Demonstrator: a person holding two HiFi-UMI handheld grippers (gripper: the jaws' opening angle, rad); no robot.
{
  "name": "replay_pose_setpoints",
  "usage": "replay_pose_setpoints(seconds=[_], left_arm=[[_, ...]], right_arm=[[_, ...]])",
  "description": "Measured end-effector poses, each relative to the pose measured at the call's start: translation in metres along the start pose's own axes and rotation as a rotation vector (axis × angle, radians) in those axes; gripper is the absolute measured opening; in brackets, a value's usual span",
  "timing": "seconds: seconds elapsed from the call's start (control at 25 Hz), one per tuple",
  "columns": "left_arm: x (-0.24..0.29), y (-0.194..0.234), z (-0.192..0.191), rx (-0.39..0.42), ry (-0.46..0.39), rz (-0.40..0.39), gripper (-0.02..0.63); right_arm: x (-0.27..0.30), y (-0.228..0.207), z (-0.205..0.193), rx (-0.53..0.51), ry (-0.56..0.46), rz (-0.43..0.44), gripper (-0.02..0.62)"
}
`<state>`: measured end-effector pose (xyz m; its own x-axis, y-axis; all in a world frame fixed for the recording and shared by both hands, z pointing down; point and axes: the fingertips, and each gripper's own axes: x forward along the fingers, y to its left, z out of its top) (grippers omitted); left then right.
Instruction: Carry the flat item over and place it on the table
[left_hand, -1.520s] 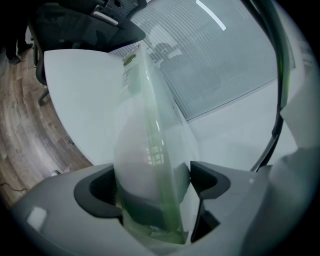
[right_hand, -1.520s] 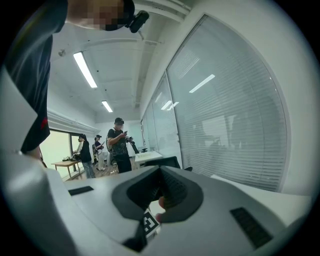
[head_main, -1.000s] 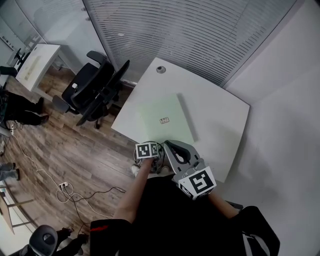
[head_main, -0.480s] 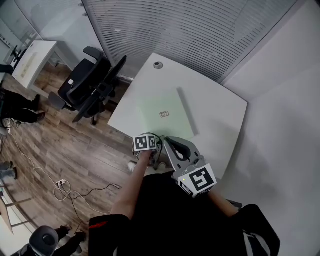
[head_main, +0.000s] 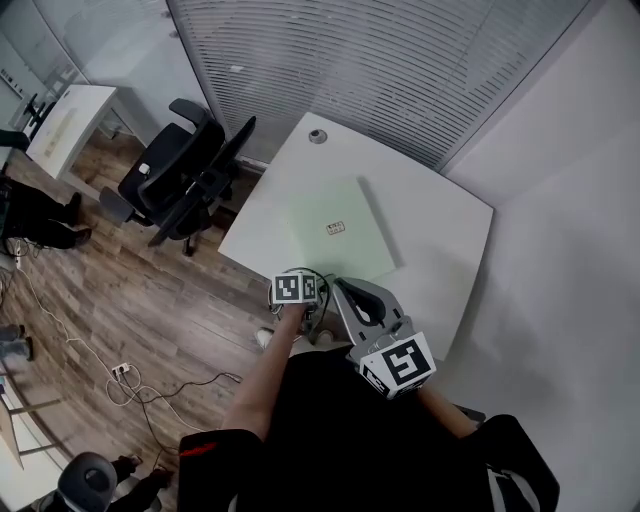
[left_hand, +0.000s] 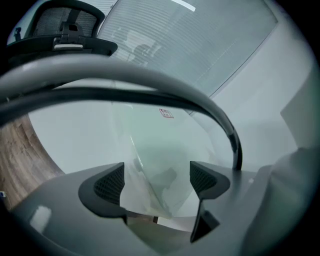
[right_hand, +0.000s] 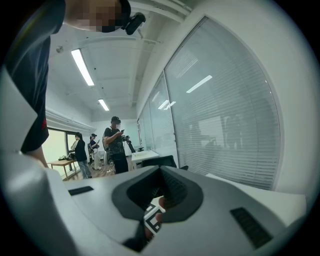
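A pale green flat item (head_main: 340, 230) with a small label lies flat on the white table (head_main: 445, 225), toward its near left side. My left gripper (head_main: 298, 285) hangs at the table's near edge, just short of the item's near corner. In the left gripper view the jaws of that gripper (left_hand: 157, 180) stand wide apart, and the item's translucent near corner (left_hand: 160, 150) shows between them without being pinched. My right gripper (head_main: 342, 290) sits beside the left one. In its own view the right gripper (right_hand: 162, 172) points up into the room, fingers together on nothing.
Two black office chairs (head_main: 185, 175) stand off the table's left edge. A cable grommet (head_main: 318, 137) sits at the table's far corner. Slatted blinds (head_main: 400, 60) back the table and a white wall (head_main: 560, 250) flanks it. Cables (head_main: 150, 385) trail on the wood floor. People (right_hand: 116, 145) stand far off.
The flat item now lies a little farther onto the table, away from my left gripper. Both grippers have stayed at the near edge.
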<state>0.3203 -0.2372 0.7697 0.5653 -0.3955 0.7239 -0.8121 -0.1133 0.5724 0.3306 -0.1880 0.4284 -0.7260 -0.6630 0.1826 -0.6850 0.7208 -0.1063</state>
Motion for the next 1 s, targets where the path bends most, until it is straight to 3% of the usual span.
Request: replay_pose_setpoints(seconds=[0.16, 0.32, 0.52, 0.72, 1.0], left_arm=[[-0.019, 0.008, 0.004, -0.016, -0.05, 0.022, 0.373], [-0.04, 0.017, 0.009, 0.018, -0.104, 0.075, 0.244], [-0.063, 0.013, 0.007, 0.049, -0.143, 0.09, 0.147], [-0.083, -0.002, 0.008, 0.15, -0.184, 0.112, 0.006], [-0.123, -0.048, 0.023, 0.279, -0.307, 0.063, 0.005]], right_arm=[[-0.001, 0.011, 0.001, 0.014, -0.011, 0.019, 0.0], [-0.002, 0.022, 0.001, 0.024, -0.021, 0.029, 0.0], [-0.007, 0.035, 0.005, 0.027, -0.04, 0.032, 0.0], [-0.012, 0.039, 0.003, 0.052, -0.059, 0.012, 0.0], [-0.018, 0.042, 0.005, 0.068, -0.065, -0.012, 0.0]])
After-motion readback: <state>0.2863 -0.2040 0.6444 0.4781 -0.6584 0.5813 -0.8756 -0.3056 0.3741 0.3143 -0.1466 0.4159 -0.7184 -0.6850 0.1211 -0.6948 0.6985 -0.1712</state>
